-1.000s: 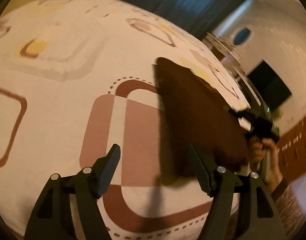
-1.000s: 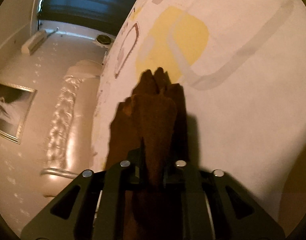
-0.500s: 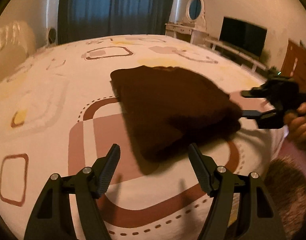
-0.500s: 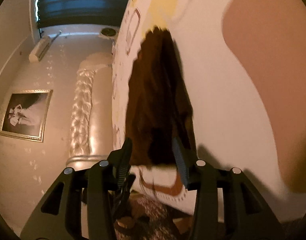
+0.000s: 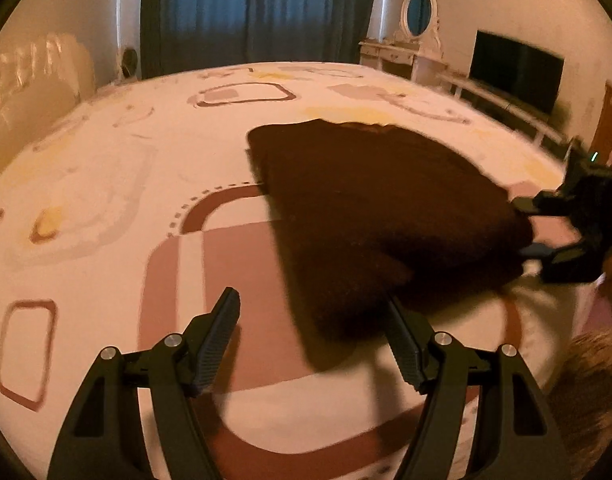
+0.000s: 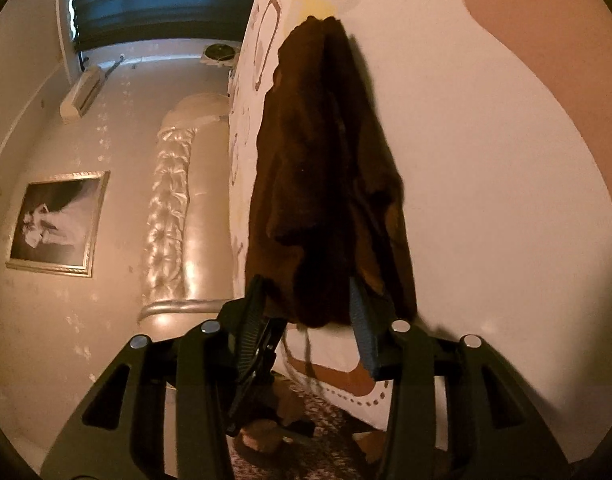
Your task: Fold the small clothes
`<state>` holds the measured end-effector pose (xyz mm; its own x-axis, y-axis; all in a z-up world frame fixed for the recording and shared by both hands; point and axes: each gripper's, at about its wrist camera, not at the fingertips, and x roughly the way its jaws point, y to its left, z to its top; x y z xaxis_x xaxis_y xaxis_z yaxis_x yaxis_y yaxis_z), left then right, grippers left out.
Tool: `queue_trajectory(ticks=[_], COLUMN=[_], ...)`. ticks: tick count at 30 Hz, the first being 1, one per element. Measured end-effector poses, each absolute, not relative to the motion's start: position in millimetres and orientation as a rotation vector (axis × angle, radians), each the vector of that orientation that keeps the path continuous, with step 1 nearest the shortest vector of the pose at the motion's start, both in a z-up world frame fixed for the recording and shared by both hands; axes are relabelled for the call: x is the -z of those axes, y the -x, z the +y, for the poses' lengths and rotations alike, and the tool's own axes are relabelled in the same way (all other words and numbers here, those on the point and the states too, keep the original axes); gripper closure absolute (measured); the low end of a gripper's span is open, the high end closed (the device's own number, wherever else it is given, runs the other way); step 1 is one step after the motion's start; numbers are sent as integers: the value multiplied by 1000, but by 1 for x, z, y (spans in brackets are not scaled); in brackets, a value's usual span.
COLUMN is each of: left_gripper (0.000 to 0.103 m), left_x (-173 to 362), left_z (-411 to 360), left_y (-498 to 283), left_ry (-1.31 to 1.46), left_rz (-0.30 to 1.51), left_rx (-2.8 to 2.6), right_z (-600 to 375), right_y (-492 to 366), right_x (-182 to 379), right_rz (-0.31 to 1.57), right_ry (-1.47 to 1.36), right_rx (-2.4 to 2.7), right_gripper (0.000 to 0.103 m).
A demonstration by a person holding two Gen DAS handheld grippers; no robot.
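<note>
Left claw wide, empty, hovering over the bed just short of the brown garment's near edge, probably lining up a corner grab. Right claw closing around the bunched end, garment between jaws. Versus a second ago: garment was lifted, now spread flat.

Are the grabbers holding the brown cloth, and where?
The right gripper is closing around the brown cloth's near edge, not yet pinching it. The left gripper is open, holding nothing.
</note>
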<state>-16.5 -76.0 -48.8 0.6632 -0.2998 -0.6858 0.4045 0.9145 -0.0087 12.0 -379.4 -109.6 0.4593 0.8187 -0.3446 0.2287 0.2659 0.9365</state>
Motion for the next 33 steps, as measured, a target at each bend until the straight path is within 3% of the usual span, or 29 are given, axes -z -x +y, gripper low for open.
queue_trajectory(ticks=[2,3,12,16,33], left_gripper=[30,29,29,29,29], left_x=[53,53,60,61,60], left_z=[-70,-65,-34,-34,-26], left_y=[12,11,8,10,15], left_ry=[-149,-116,102,93,104], left_rz=[761,768,821,820,841], left_rx=[374,375,381,384,408], right_z=[-378,-378,-383,-385,-392], right_y=[-15,-15,-7,2,6], right_x=[107,105,97,123,124], right_rz=[1067,1066,1067,1072,1047], right_ry=[-1238,-1219,-1082,-1132,-1137], right_rx=[-523,-524,-483,-478,-482], right_gripper=[94,96,98,99,99])
